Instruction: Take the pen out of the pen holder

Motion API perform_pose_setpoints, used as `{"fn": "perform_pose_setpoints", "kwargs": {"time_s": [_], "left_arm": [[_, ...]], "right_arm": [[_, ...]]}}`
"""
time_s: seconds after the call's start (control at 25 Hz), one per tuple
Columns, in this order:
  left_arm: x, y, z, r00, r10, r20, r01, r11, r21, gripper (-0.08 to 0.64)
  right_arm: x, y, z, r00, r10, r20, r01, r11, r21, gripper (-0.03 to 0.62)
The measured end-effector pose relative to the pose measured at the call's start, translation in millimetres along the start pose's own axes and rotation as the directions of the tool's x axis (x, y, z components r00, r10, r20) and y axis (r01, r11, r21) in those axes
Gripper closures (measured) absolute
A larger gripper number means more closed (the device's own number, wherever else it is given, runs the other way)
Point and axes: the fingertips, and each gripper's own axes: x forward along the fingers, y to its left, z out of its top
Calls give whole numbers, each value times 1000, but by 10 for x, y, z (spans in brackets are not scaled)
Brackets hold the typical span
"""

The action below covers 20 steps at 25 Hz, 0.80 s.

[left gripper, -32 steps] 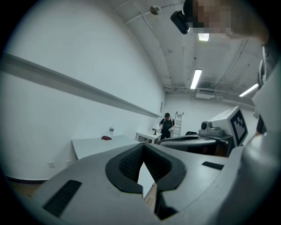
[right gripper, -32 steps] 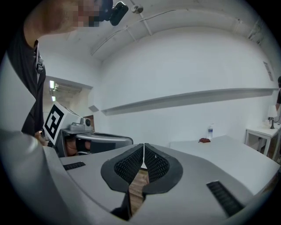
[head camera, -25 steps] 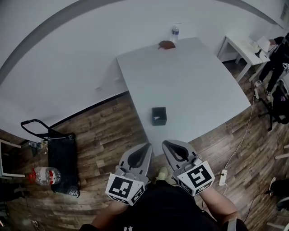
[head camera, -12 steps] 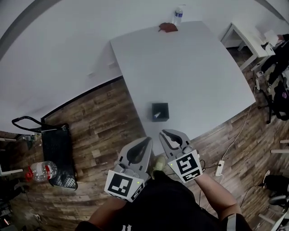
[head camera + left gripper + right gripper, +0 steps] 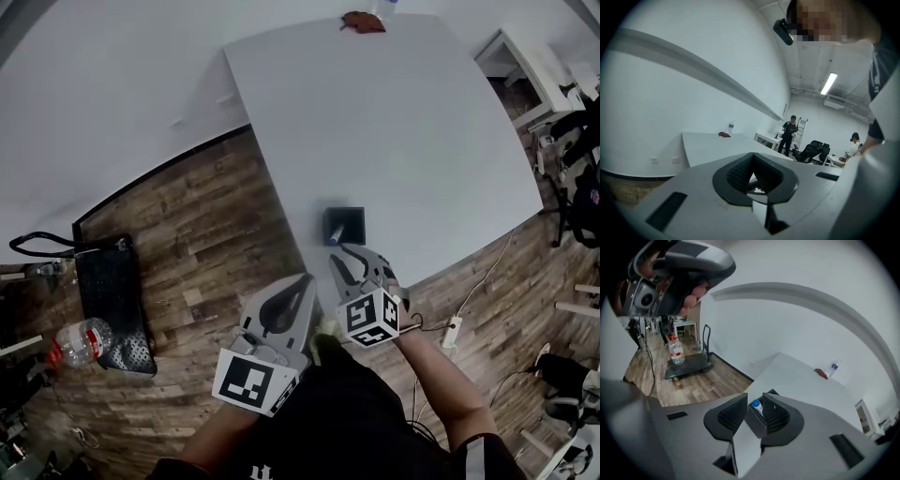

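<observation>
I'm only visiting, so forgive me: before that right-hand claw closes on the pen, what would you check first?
1. The pen stands in the pen holder, blue cap up: ok.
2. The right gripper has its jaws apart: ok.
3. The pen lines up with the gap between those jaws in the right gripper view: ok.
4. The jaws are far enough forward to close on the pen: cannot tell.
5. The left gripper is shut, empty and back from the holder: ok.
</observation>
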Motion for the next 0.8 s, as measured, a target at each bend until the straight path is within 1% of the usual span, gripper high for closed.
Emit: {"fn": "perform_pose_setpoints", "kwargs": {"time_s": [0.2,0.28,0.44,0.64,0.8], "left_arm": [[58,121,-54,1000,-1,-16,1,1000,-31,554],[73,158,-79,1000,-1,-20,1,999,-36,554],[90,207,-117,1000,-2,-30,0,998,-58,554],[116,257,-140,999,-4,-35,1,997,-78,554],[116,249,-149,999,-6,-35,3,997,-82,554]], "right_arm": [[209,19,-172,997,-19,-79,7,989,-150,495],[268,28,-214,994,-17,-104,-3,982,-191,491],[340,27,-267,989,-1,-148,-32,974,-223,485],[408,31,-267,984,15,-178,-63,963,-264,483],[396,59,-271,975,54,-213,-113,954,-278,485]]}}
